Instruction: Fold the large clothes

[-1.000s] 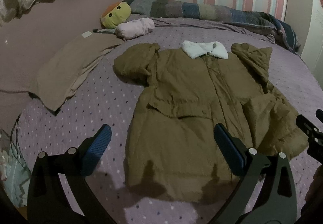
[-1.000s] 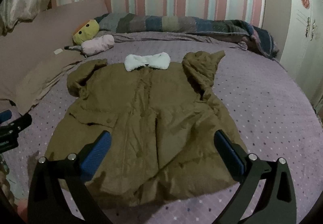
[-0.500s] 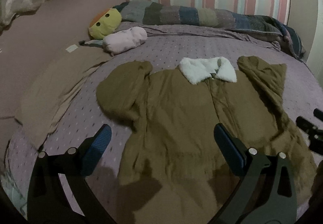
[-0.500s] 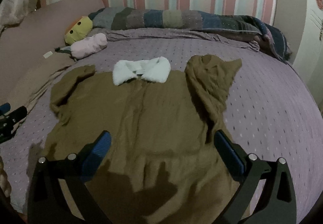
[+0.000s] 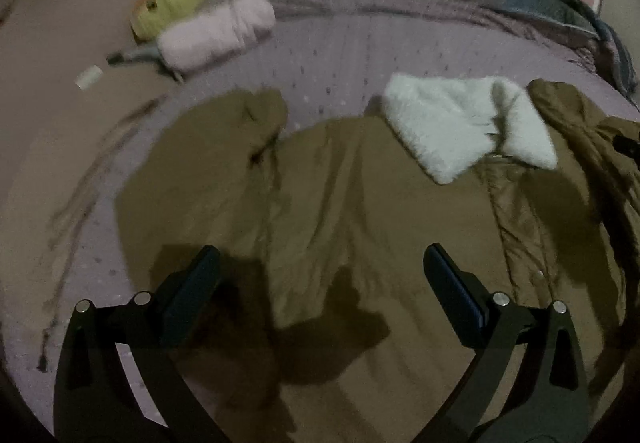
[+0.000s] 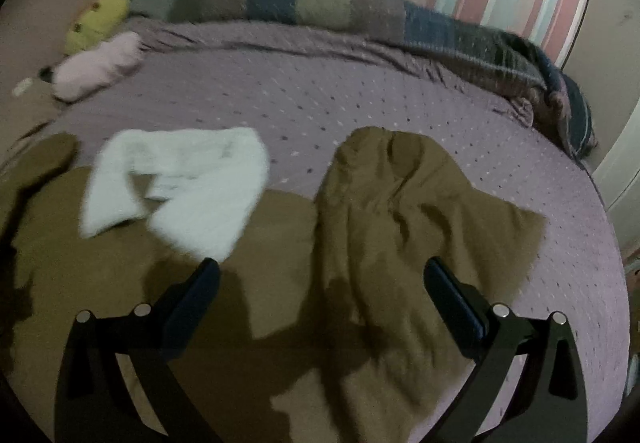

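Both grippers moved closer over coat (image 5: 360,227) than a second before; collar (image 5: 460,127) loomed larger. Coat lay flat on dotted bed (image 6: 360,91). Left gripper (image 5: 320,295) and right gripper (image 6: 320,299) were spread wide, holding nothing. Left view alone showed left sleeve (image 5: 224,147); right view alone showed bunched right sleeve (image 6: 400,203).

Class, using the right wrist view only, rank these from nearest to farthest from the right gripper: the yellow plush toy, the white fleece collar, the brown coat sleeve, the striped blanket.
1. Brown coat sleeve, directly ahead of the right gripper.
2. White fleece collar, ahead to the left.
3. Striped blanket, along the bed's far edge.
4. Yellow plush toy, far left corner; close to the blanket's distance.
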{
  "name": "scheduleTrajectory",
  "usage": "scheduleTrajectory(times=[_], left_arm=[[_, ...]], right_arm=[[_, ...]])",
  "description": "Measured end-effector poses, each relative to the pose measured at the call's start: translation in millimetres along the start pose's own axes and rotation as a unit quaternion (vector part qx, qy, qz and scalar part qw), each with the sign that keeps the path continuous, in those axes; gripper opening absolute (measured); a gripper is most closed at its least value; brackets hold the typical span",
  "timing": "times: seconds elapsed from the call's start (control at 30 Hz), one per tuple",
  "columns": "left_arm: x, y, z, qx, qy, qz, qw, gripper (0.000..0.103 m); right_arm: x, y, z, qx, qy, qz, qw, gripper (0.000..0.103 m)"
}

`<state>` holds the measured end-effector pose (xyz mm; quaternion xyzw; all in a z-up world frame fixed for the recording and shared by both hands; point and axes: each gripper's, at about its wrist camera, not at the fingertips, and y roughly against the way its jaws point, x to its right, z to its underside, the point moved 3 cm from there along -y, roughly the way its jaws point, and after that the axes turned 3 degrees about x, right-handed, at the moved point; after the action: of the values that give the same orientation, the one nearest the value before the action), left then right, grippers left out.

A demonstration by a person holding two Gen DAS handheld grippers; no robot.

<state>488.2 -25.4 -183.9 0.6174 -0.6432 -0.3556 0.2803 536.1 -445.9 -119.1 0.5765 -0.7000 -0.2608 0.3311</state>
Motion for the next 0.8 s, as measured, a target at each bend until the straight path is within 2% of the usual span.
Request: scheduleTrajectory(times=[0.1,0.13,0.17,0.27,0.33,0.37,0.4,0.47,0.57,0.6,0.7,0.8], left_arm=[[3.8,-26.5,-12.6,-0.014,-0.008,-0.036,0.9992,0.100],[6.2,-32.0,-17.3,-0.016,-0.011,-0.036,0.9992,0.100],[7.7,-34.0,-19.9,-0.016,-0.013,-0.036,0.9991,0.100],[12.5,-35.3,-27.4,-0.011,-0.018,-0.041,0.9990,0.100],[13.7,-34.2,-28.3,-0.009,-0.016,-0.037,0.9991,0.100],[14.5,-34.4,-28.6,-0.009,-0.017,-0.035,0.9992,0.100],[15.3,-34.3,-29.3,-0.008,-0.018,-0.037,0.9991,0.100],[14.1,-34.4,-29.6,-0.008,-0.018,-0.041,0.9990,0.100],[8.2,-32.3,-23.3,-0.012,-0.015,-0.036,0.9991,0.100],[6.8,-31.1,-20.2,-0.013,-0.020,-0.042,0.9989,0.100],[2.6,-23.1,-11.0,-0.011,-0.029,-0.051,0.9982,0.100],[-2.9,-11.0,-2.8,-0.009,-0.021,-0.040,0.9989,0.100]], right_arm=[[9.0,-43.1,-12.0,-0.035,-0.012,0.023,0.999,0.101],[12.1,-60.6,-15.2,-0.056,-0.019,0.028,0.998,0.100],[14.4,-77.2,-19.4,-0.075,-0.024,0.033,0.996,0.093],[14.2,-104.1,-26.1,-0.113,-0.026,0.037,0.993,0.087],[7.2,-119.5,-26.0,-0.137,-0.005,0.045,0.990,0.074],[3.1,-129.0,-24.4,-0.154,0.018,0.063,0.986,0.059],[1.0,-134.6,-21.6,-0.164,0.031,0.072,0.983,0.056],[2.5,-138.3,-18.0,-0.177,0.029,0.064,0.982,0.051],[10.9,-128.2,-16.3,-0.170,0.016,0.059,0.983,0.028],[17.9,-118.7,-16.2,-0.160,0.000,0.051,0.986,0.024],[40.5,-86.4,-17.2,-0.121,-0.042,0.025,0.991,0.018],[61.6,-47.6,-15.0,-0.079,-0.080,-0.014,0.994,0.017]])
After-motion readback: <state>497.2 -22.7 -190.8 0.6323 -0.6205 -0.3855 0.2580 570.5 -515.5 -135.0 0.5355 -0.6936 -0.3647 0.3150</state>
